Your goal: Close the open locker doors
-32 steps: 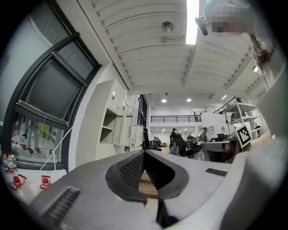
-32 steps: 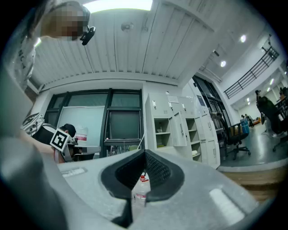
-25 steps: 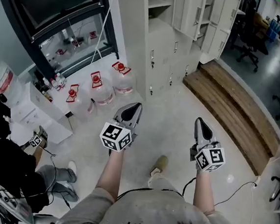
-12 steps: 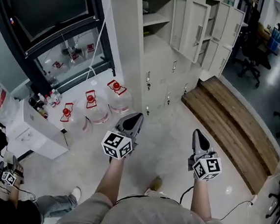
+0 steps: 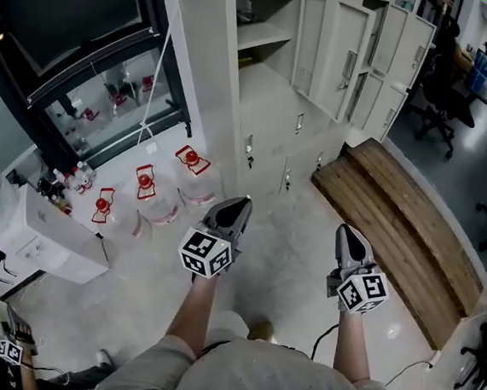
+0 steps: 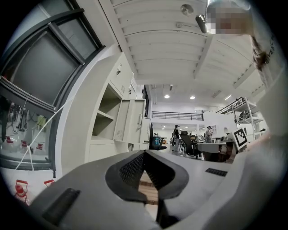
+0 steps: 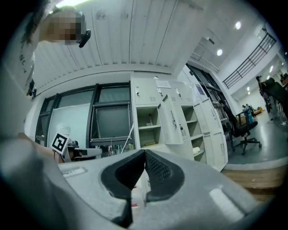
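The open locker doors (image 5: pixel 330 52) stand swung out, long axis vertical, ahead of both grippers and well apart from them. The left gripper (image 5: pixel 240 203) and the right gripper (image 5: pixel 344 229) are closed and empty. The right one appears slightly nearer the doors.

Passage: floor (image 5: pixel 286 237) open up to the lockers (image 5: pixel 269 107); obstacles: water jugs (image 5: pixel 199 190) crowding the left side, wooden platform (image 5: pixel 404 222) bounding the right, open locker doors (image 5: pixel 342 58) jutting outward above, office chair (image 5: pixel 437 110) beyond.
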Demonstrator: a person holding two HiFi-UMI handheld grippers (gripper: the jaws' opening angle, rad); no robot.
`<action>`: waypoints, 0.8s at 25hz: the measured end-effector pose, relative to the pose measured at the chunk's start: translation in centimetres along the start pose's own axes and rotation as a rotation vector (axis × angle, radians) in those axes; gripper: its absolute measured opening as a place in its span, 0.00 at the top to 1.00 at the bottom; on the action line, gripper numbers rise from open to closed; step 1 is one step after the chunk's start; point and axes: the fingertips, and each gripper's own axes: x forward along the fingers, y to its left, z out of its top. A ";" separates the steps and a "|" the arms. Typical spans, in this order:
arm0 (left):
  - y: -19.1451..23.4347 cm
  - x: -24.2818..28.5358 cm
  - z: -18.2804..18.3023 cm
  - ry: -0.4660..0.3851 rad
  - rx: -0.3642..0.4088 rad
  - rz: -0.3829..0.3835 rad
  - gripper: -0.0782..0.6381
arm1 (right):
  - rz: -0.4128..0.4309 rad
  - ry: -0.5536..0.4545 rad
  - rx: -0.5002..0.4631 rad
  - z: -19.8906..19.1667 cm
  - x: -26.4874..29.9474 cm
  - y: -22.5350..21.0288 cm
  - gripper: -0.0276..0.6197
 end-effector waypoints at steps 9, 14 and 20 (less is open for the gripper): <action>4.6 6.9 -0.9 0.025 -0.010 -0.019 0.90 | 0.003 -0.003 0.027 -0.5 7.0 -3.8 0.97; 6.6 11.4 1.1 0.016 0.013 -0.058 0.90 | 0.000 -0.007 0.027 -0.1 11.2 -5.8 0.97; 10.4 15.7 2.0 0.012 0.010 -0.061 0.90 | -0.017 -0.023 0.014 0.6 16.8 -8.5 0.97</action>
